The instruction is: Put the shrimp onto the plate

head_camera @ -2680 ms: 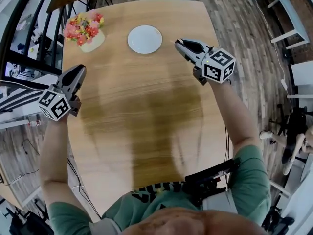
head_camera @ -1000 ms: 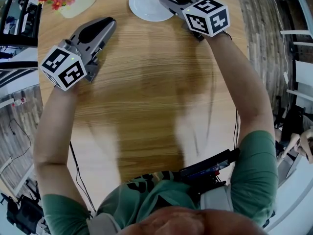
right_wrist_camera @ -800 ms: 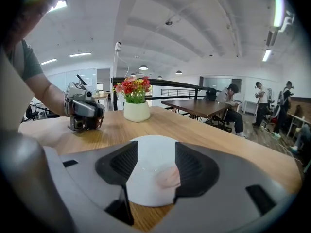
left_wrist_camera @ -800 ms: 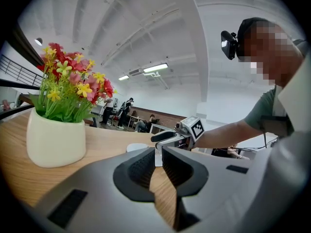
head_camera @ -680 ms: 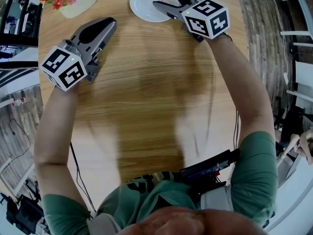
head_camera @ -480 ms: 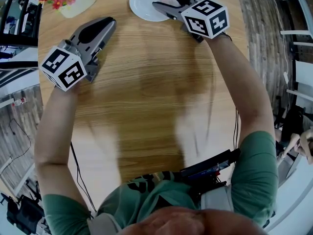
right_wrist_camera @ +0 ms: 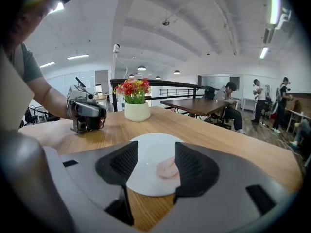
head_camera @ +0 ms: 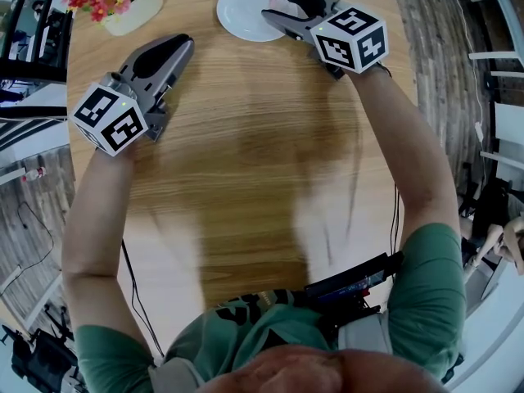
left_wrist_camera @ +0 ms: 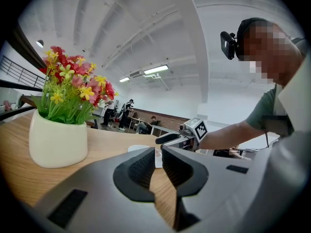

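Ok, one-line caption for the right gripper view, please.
Right gripper, jaws open over the white plate, with the pink shrimp lying on it between them.

White flower pot [head_camera: 131,12] (red, yellow blooms) at far-left corner of wooden table [head_camera: 246,162]

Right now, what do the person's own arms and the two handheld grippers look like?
The left gripper and the right gripper have smooth grey moulded plastic bodies, each tapering into two fingers lined with black ribbed pads. Each carries a white cube printed with black square markers at its rear. The person wears a green short-sleeved T-shirt; no cables run along the arms.
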`<state>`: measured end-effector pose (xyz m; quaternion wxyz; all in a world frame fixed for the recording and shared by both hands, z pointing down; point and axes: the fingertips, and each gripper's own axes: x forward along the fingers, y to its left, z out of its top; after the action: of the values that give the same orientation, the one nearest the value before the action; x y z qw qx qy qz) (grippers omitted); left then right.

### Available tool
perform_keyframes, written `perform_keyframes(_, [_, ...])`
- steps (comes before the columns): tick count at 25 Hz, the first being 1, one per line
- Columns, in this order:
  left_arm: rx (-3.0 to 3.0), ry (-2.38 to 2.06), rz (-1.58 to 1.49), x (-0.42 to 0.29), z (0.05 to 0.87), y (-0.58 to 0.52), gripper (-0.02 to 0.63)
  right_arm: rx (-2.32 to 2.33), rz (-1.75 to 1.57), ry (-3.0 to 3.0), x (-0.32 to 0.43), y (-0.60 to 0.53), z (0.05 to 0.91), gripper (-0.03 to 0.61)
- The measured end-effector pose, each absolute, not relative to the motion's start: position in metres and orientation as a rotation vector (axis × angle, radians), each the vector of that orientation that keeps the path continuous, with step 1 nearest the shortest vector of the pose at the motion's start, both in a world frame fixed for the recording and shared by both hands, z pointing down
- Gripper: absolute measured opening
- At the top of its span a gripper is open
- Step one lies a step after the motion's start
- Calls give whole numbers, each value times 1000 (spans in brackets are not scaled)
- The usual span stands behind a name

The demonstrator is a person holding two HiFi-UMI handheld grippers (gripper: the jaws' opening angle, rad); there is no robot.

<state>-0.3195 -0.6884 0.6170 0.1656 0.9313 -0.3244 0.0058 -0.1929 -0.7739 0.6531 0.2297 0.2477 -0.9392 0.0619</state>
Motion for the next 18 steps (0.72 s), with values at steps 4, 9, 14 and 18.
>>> perform_keyframes(4, [2631,-969,-1,-323,617,-684,49,693,210,-2595,-184,-763,646,222])
perform_keyframes(9, [2610,-984,5,-317,615,-648,49,710,276,-2604,-164,-733,626,222])
perform_keyframes(14, [2576,-1017,-69,-324,574,-596,48,680,340,-2590,-146,-681,608,221])
perform_keyframes(18, [2586,-1041,-69,-329,538,-543,48,687,400,-2612,-126,-637,581,183])
